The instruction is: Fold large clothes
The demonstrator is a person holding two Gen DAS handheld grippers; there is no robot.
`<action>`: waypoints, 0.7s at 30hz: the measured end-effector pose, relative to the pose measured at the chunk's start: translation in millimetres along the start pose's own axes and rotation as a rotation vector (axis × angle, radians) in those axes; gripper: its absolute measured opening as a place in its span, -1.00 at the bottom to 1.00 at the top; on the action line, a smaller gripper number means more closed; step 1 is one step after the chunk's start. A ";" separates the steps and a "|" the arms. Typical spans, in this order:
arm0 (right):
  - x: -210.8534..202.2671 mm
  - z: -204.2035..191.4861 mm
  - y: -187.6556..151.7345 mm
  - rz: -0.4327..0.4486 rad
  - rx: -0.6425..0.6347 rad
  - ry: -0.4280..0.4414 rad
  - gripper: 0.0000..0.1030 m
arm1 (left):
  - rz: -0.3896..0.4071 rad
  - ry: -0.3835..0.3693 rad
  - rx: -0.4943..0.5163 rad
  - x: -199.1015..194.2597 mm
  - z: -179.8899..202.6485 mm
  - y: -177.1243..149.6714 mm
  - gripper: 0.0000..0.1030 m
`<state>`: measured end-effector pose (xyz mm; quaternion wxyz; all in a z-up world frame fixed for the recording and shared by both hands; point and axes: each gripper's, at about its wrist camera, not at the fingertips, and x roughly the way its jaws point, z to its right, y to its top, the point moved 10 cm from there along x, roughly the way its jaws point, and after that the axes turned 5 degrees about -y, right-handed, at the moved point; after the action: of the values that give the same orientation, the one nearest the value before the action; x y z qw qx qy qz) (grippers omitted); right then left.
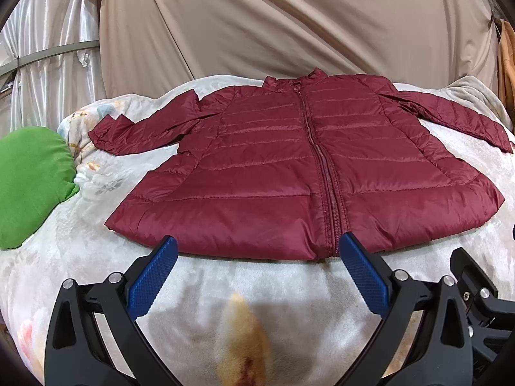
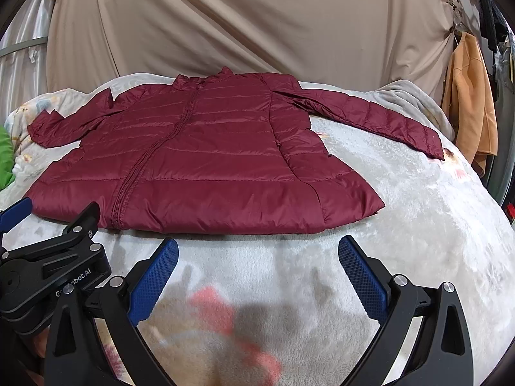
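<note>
A dark red quilted jacket (image 1: 289, 167) lies flat and zipped on a pale fleece blanket, front up, collar away from me, both sleeves spread out to the sides. It also shows in the right wrist view (image 2: 199, 167). My left gripper (image 1: 257, 251) is open and empty, its blue fingertips just at the jacket's near hem beside the zipper. My right gripper (image 2: 257, 251) is open and empty, a little short of the hem, towards the jacket's right half. The left gripper's body shows at the left of the right wrist view (image 2: 54, 257).
The blanket (image 1: 80, 225) covers a bed or table. A green cushion (image 1: 29, 186) lies at the left. A beige sheet (image 1: 289, 22) hangs behind. An orange garment (image 2: 466, 103) hangs at the right edge.
</note>
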<state>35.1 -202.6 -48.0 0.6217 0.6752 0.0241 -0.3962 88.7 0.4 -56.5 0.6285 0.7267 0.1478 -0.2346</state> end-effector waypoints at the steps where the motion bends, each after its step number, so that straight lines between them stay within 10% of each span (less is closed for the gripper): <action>1: 0.8 0.4 -0.1 -0.002 0.000 0.000 0.90 | -0.002 0.001 -0.001 0.0 -0.7 -0.1 0.90; 21: 4.5 -0.9 -2.6 -0.018 -0.007 -0.002 0.90 | -0.025 -0.007 -0.003 4.4 -0.4 -2.7 0.90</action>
<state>37.3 -203.2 -52.7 0.6204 0.6724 0.0308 -0.4025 91.1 0.8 -61.0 0.6270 0.7232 0.1551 -0.2446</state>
